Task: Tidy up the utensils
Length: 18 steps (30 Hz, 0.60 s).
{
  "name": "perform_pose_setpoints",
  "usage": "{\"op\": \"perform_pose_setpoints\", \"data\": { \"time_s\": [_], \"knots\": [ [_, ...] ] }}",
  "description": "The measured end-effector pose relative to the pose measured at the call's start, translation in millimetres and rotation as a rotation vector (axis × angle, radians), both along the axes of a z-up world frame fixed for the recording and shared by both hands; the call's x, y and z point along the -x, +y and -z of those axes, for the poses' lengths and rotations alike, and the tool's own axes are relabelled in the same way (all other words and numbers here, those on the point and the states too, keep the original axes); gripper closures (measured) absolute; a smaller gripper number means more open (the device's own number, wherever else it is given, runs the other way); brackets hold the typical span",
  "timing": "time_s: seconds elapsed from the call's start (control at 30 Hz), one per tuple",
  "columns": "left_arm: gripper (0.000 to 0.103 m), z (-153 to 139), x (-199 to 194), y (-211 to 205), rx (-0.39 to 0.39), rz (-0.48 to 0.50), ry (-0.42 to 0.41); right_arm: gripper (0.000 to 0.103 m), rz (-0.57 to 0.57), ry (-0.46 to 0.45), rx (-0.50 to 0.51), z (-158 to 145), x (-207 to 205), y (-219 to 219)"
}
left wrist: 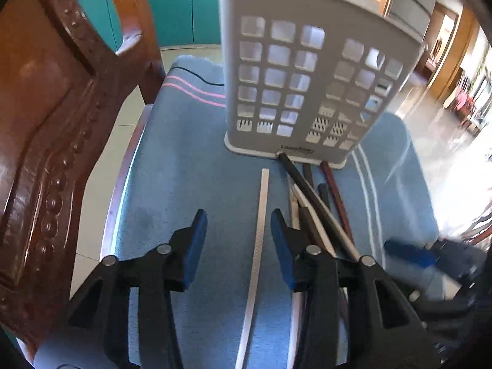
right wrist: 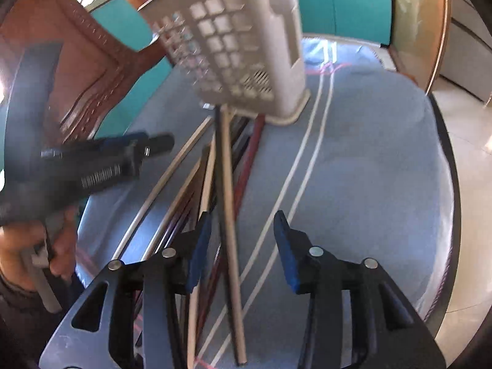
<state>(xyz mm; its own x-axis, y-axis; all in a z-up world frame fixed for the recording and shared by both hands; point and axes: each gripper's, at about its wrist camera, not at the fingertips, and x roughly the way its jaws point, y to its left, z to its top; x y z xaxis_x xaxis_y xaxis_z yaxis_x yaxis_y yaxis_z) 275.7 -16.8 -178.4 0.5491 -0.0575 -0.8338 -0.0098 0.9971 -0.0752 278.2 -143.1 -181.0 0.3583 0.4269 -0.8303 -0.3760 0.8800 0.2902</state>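
A pale grey utensil holder (left wrist: 307, 86) with square holes stands upright on the blue cloth (left wrist: 184, 169); the right wrist view shows this holder (right wrist: 240, 49) too. Several chopsticks (left wrist: 316, 203) in black, white and brown lie in a loose pile in front of it. A single white chopstick (left wrist: 261, 230) lies apart, running between the fingers of my left gripper (left wrist: 238, 240), which is open and not touching it. My right gripper (right wrist: 243, 240) is open above the pile (right wrist: 215, 169); a beige chopstick (right wrist: 230, 230) and a black one pass between its fingers, nearer the left pad.
A brown studded leather chair (left wrist: 46, 123) crowds the left side of the table. Teal cabinets (left wrist: 184, 6) stand behind. A black cable (left wrist: 196, 77) lies on the cloth behind the holder. The cloth right of the pile (right wrist: 369, 153) is bare, ending at the table's rounded edge.
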Motion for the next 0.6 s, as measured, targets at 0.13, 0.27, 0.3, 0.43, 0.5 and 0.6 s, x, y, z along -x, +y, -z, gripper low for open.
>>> {"op": "perform_pose_setpoints", "data": {
  "time_s": [0.13,0.27,0.3,0.43,0.5,0.6],
  "knots": [
    [0.05,1.0,5.1,2.3,-0.03,0.008,-0.017,0.065,-0.007,0.015,0.048,8.3,7.9,7.4],
    [0.049,0.7,10.6,2.3,-0.036,0.014,0.005,0.092,0.001,0.074,-0.011,11.0,12.3,3.0],
    [0.049,1.6,7.1,3.3,-0.035,0.014,0.006,0.093,0.002,0.083,-0.014,10.3,15.3,1.3],
    [0.048,1.3,10.9,4.8,-0.04,0.017,0.0,0.097,0.018,0.1,0.01,5.4,31.3,-8.2],
    [0.048,-1.7,15.0,5.6,-0.043,0.017,-0.002,0.097,0.032,0.113,0.008,4.7,38.9,-18.6],
    [0.048,-2.4,18.5,8.2,-0.043,0.014,-0.002,0.097,0.083,0.138,0.005,8.2,41.8,-40.8]
  ]
}}
